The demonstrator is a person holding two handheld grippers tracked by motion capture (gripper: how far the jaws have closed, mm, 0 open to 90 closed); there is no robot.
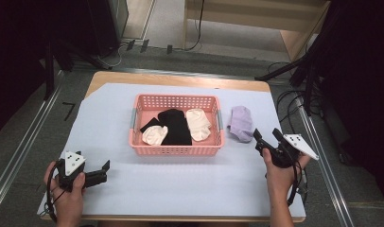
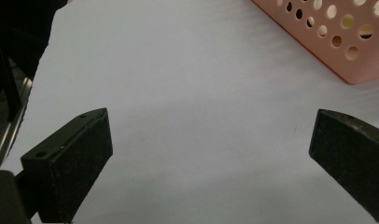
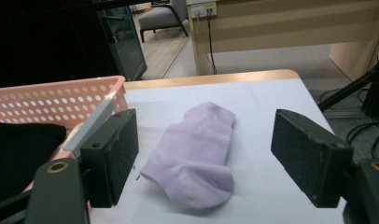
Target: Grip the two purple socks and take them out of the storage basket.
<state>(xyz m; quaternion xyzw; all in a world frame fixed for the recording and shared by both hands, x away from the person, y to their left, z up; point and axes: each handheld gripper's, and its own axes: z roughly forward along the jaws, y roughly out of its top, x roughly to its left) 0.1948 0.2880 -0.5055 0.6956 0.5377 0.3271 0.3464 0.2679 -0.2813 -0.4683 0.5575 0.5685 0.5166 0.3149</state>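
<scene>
Right gripper: jaws apart, aligned on lilac sock beside pink basket for pickup | Left gripper: jaws apart, empty, parked clear on table sheet

high view: above the near edge, facing forward and down over the whole table | left gripper view: low and close over the sheet, basket corner at upper right | right gripper view: low, near the sock, facing the far edge | all share the basket
</scene>
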